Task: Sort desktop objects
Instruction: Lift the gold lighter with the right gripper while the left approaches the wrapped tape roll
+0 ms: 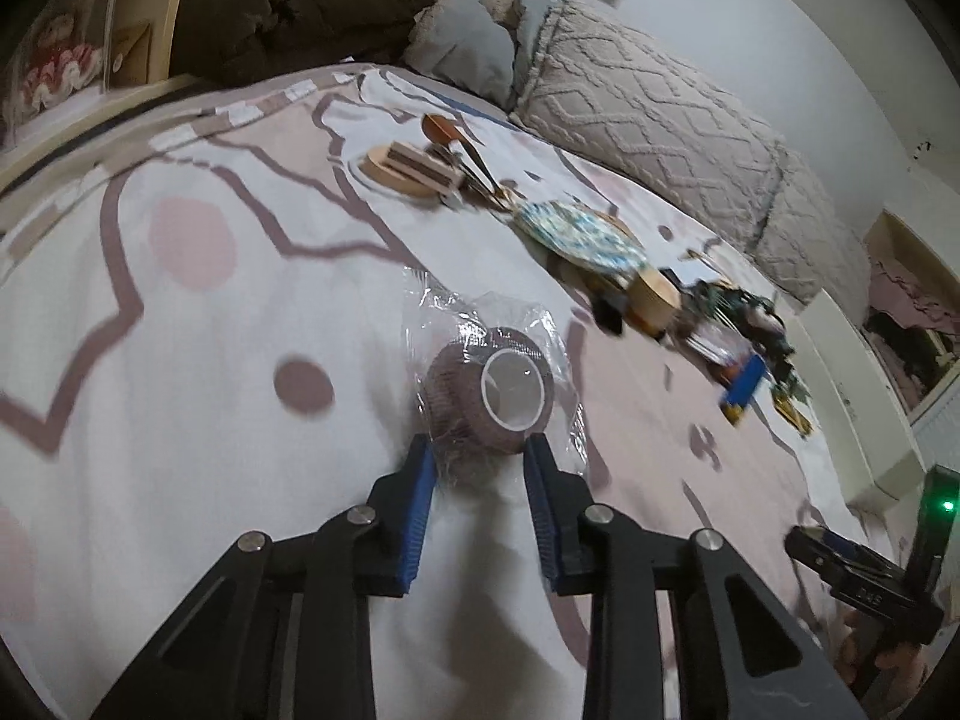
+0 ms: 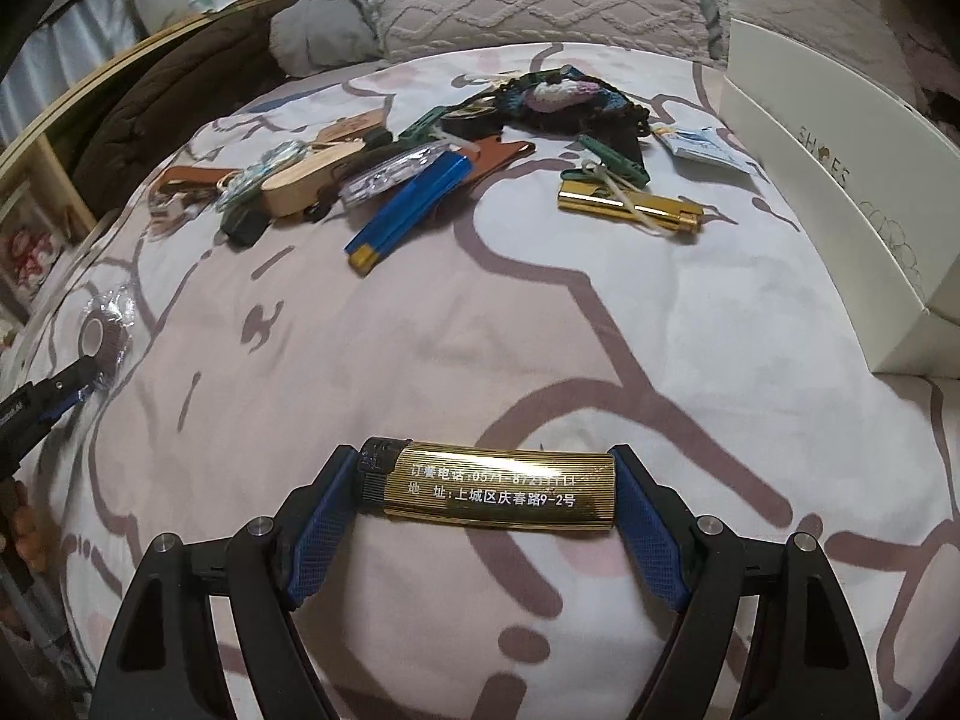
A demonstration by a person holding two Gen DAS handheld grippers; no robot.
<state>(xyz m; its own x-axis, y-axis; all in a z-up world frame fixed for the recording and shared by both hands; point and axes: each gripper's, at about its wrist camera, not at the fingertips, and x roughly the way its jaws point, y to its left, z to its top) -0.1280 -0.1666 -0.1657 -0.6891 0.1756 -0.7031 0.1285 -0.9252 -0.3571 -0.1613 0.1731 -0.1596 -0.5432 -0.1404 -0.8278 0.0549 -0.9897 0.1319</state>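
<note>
A brown tape roll (image 1: pixel 489 399) in clear plastic wrap lies on the patterned bedsheet; it also shows in the right wrist view (image 2: pixel 103 330). My left gripper (image 1: pixel 480 450) is open, its blue pads on either side of the roll's near edge, with the wrap between them. My right gripper (image 2: pixel 486 480) is shut lengthwise on a gold lighter (image 2: pixel 498 495) with white printed text, holding it crosswise just above the sheet. A heap of small objects lies farther back, with a blue lighter (image 2: pixel 408 210) and a second gold lighter (image 2: pixel 630 207).
A white shoe box (image 2: pixel 840 192) stands at the right edge of the bed. Knitted pillows (image 1: pixel 654 126) and a brown quilt (image 1: pixel 300 6) lie at the back. Wooden pieces (image 1: pixel 408 171) and a patterned round disc (image 1: pixel 579 234) sit in the heap.
</note>
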